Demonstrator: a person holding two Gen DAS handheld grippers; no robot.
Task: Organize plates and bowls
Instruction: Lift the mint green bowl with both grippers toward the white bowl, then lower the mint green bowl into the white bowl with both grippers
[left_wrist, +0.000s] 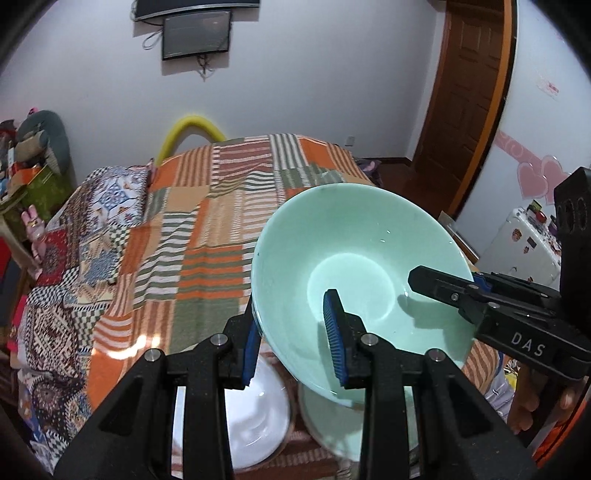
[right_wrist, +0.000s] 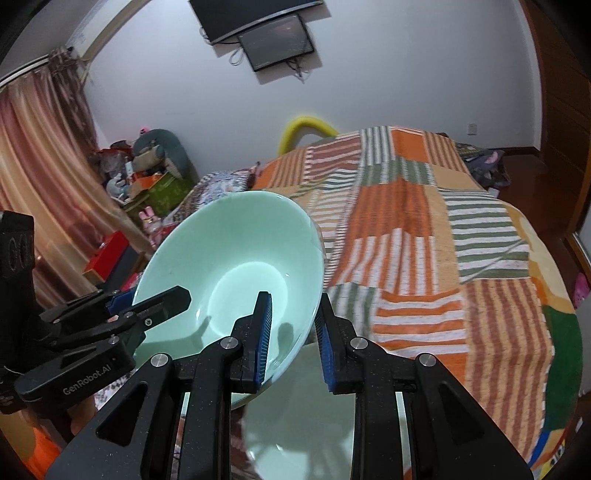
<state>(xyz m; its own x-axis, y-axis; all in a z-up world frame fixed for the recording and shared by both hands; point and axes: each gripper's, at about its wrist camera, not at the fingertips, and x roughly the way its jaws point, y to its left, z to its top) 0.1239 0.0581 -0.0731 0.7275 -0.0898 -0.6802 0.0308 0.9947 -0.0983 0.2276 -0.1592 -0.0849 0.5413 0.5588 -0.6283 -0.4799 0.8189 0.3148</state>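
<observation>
Left wrist view
- Held thing: a pale green glazed ceramic bowl, tilted, lifted clear of the bed, right of centre in the frame.
- Left gripper: narrowly parted, its blue ribbed pads clamped on the bowl's near-left rim, one pad inside the wall and one outside.
- Right gripper: enters from the right edge, its black finger lying inside the bowl at the opposite rim, pinching that wall.
- Below the bowl: a white round plate at lower centre and a second pale green dish just right of it, both partly hidden by the gripper's arms.
- Surface: a bed with an orange, green and white striped patchwork blanket fills the middle.
- Surroundings: a dark wall screen at top, a yellow foam tube behind the bed, a brown wooden door upper right, a white fridge at the right edge.

Right wrist view
- Bowl: left of centre, tipped so its opening faces the camera.
- Right gripper: almost closed, its pads nipping the bowl's right rim.
- Left gripper: comes in from the left, gripping the far rim.
- Underneath: the green dish at bottom centre, beneath the fingers.
- Around: striped curtain at left, cluttered boxes and soft toys beside it.
</observation>
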